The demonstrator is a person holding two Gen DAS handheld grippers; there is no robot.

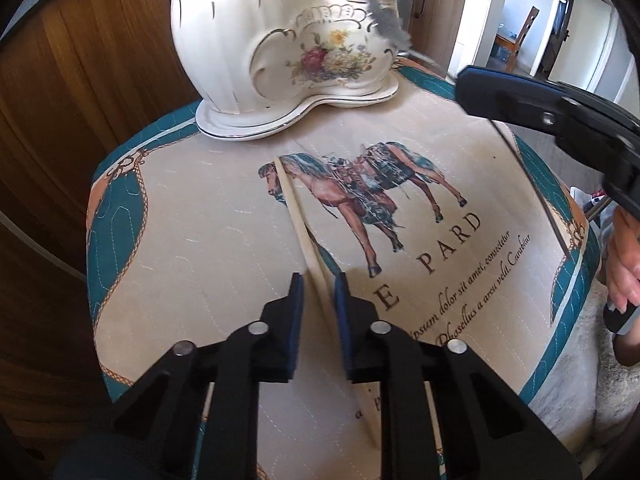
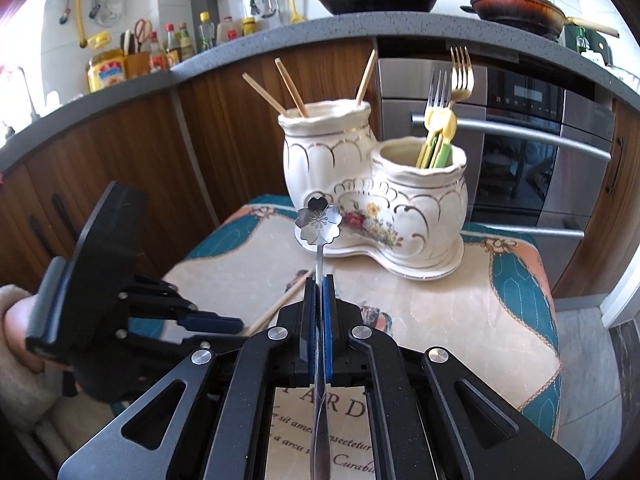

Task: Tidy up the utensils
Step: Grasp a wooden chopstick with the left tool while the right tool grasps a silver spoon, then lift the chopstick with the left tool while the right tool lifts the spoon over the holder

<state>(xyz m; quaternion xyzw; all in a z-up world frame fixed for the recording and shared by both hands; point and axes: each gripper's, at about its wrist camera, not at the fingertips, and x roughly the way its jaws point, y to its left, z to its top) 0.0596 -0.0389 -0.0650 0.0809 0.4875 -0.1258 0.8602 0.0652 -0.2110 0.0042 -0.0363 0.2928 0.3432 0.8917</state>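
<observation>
A white ceramic two-cup utensil holder (image 2: 376, 184) (image 1: 280, 44) stands at the far end of the horse-print mat (image 1: 192, 216). Its taller cup holds three chopsticks (image 2: 290, 88); its lower cup holds forks (image 2: 460, 76). My right gripper (image 2: 319, 282) is shut on a silver spoon with a flower-shaped end (image 2: 319, 220), held above the mat before the holder; it also shows in the left wrist view (image 1: 472, 92). My left gripper (image 1: 319, 284) is open, its jaws on either side of a pale chopstick (image 1: 298, 216) lying on the mat.
Wooden cabinets (image 2: 120, 152) and an oven (image 2: 520, 152) stand behind the mat. A grey counter (image 2: 280, 32) above carries bottles and pans. The left gripper shows at the left of the right wrist view (image 2: 216, 322). A hand (image 1: 624, 264) is at the right edge.
</observation>
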